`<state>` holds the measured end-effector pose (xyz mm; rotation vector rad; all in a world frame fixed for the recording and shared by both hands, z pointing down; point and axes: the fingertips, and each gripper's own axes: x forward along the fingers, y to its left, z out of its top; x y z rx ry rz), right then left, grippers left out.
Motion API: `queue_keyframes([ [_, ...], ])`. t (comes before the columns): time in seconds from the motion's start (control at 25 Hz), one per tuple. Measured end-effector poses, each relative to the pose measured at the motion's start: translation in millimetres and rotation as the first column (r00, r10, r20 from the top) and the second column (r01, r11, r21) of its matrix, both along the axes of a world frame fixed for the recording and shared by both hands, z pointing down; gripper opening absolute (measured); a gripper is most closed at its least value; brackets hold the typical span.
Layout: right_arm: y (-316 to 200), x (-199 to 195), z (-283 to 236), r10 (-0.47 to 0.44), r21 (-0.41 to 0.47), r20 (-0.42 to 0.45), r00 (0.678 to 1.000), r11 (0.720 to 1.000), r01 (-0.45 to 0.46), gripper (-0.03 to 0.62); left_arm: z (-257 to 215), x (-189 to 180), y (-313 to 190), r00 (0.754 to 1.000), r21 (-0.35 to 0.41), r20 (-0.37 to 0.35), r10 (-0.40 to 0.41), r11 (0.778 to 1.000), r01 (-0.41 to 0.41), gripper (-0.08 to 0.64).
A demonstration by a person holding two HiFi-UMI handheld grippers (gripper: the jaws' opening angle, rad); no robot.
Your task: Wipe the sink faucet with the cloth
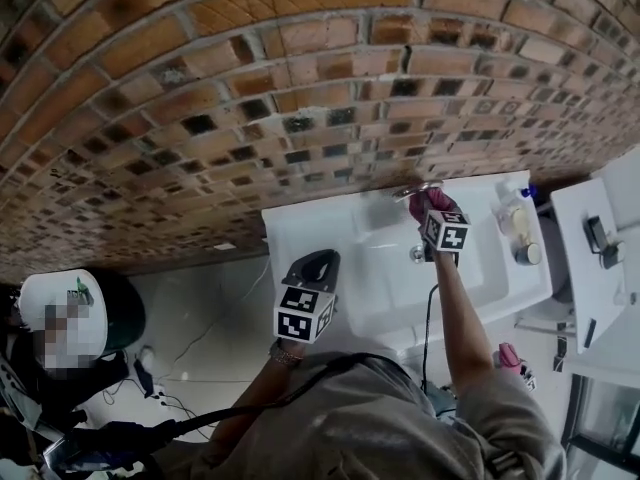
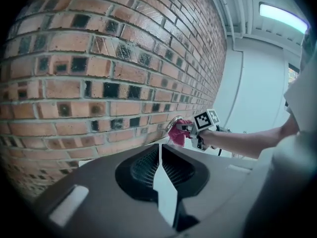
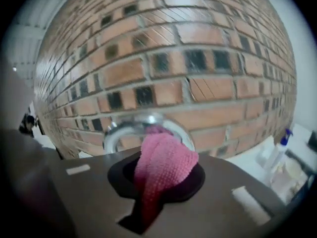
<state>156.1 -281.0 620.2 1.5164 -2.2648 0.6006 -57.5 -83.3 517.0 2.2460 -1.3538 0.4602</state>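
A white sink point(image 1: 340, 230) stands against the brick wall, with a curved chrome faucet point(image 1: 415, 190) at its back edge. My right gripper point(image 1: 432, 208) is shut on a pink cloth point(image 1: 434, 200), which is pressed against the faucet. In the right gripper view the cloth point(image 3: 163, 167) hangs out of the jaws in front of the faucet's chrome arch point(image 3: 124, 128). My left gripper point(image 1: 315, 266) hovers over the sink's left part, shut and holding nothing. From the left gripper view point(image 2: 159, 148) the cloth point(image 2: 177, 134) and faucet point(image 2: 172, 123) show farther along the wall.
A brick wall point(image 1: 250, 88) rises right behind the sink. A soap bottle point(image 1: 517, 220) stands on the sink's right rim. A white cabinet point(image 1: 590, 258) is to the right. A person in a white helmet point(image 1: 60, 313) crouches at the lower left, with cables on the floor.
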Motion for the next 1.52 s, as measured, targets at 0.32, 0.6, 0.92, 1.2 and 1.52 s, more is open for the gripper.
queue_keyframes([
  [0.32, 29, -40, -20, -0.174, 0.118, -0.385, 0.906, 0.965, 0.235, 0.038, -17, 22, 1, 0.998, 0.056, -0.009, 0.067, 0.996, -0.066, 0.031],
  [0.6, 72, -105, -42, -0.438, 0.164, -0.522, 0.732, 0.791, 0.59, 0.038, -16, 29, -2, 0.997, 0.052, -0.017, 0.077, 0.996, -0.076, 0.031],
  [0.92, 22, -66, -78, -0.191, 0.302, -0.687, 0.701, 0.803, 0.515, 0.04, -19, 15, 5, 0.999, 0.045, -0.01, 0.036, 0.998, -0.036, 0.031],
  [1.2, -3, 8, -91, 0.135, 0.442, -0.431, 0.892, 0.893, 0.078, 0.037, -12, -28, 6, 0.997, 0.018, -0.019, -0.079, 0.997, 0.079, 0.031],
  [1.52, -37, 79, -8, 0.228, 0.157, -0.246, 0.942, 0.968, -0.194, 0.029, -6, -17, -6, 0.999, 0.004, -0.024, -0.039, 0.999, 0.039, 0.031],
])
